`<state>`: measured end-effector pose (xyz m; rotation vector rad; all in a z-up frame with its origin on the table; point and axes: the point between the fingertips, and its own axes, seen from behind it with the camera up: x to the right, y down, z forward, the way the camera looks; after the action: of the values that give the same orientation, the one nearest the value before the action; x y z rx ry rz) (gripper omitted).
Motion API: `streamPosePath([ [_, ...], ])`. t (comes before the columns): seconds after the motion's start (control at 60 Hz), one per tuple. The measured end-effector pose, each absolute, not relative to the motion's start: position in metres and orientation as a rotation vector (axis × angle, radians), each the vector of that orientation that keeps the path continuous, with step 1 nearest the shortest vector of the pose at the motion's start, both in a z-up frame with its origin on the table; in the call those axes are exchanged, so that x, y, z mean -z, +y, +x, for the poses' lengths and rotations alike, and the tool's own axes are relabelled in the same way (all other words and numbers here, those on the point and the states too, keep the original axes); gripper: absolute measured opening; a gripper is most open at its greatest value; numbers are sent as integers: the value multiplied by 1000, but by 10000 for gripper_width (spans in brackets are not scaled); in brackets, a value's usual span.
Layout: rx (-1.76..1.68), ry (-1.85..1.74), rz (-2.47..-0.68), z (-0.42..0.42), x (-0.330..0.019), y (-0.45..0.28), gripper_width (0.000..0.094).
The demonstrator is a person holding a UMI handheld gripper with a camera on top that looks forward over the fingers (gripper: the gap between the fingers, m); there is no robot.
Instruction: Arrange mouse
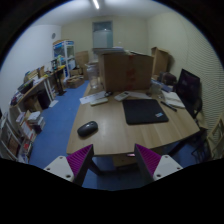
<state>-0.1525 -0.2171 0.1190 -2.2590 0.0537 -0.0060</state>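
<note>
A dark computer mouse (pixel 88 128) lies on the wooden table (pixel 120 133), near its left edge, well ahead of my left finger. A black mouse pad (pixel 145 110) lies to the right of it, further back on the table. My gripper (pixel 113 160) is held above the table's near edge, with its two purple-padded fingers (pixel 80 158) spread wide apart and nothing between them.
A large cardboard box (pixel 127 71) stands at the back of the table. A keyboard (pixel 97 98) and papers lie in front of the box. A monitor (pixel 188 90) stands at the table's right. Cluttered desks line the left wall, with blue floor (pixel 55 120) between.
</note>
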Motion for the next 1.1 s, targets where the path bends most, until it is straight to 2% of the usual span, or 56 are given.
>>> streamPosePath([
  [0.133,-100,-50,-2276,-179,-93,-207,832],
  [0.167,-135,-77,-2268,-183,-76,-194,831],
  [0.183,-143,-86,-2267,-189,-86,-204,831],
  [0.267,-211,-147,-2257,-209,-69,-194,831],
  [0.283,-217,-157,-2260,-219,-74,-201,830],
  [0.367,-279,-222,-2242,-232,-45,-180,830],
  [0.65,-280,-307,-2247,-281,11,-125,829],
  [0.983,-88,-181,-2221,-293,16,-41,835],
  [1.067,-70,-139,-2212,-295,15,-20,803],
  [1.083,-67,-137,-2210,-295,16,-16,830],
  [1.1,-65,-134,-2208,-296,16,-13,757],
])
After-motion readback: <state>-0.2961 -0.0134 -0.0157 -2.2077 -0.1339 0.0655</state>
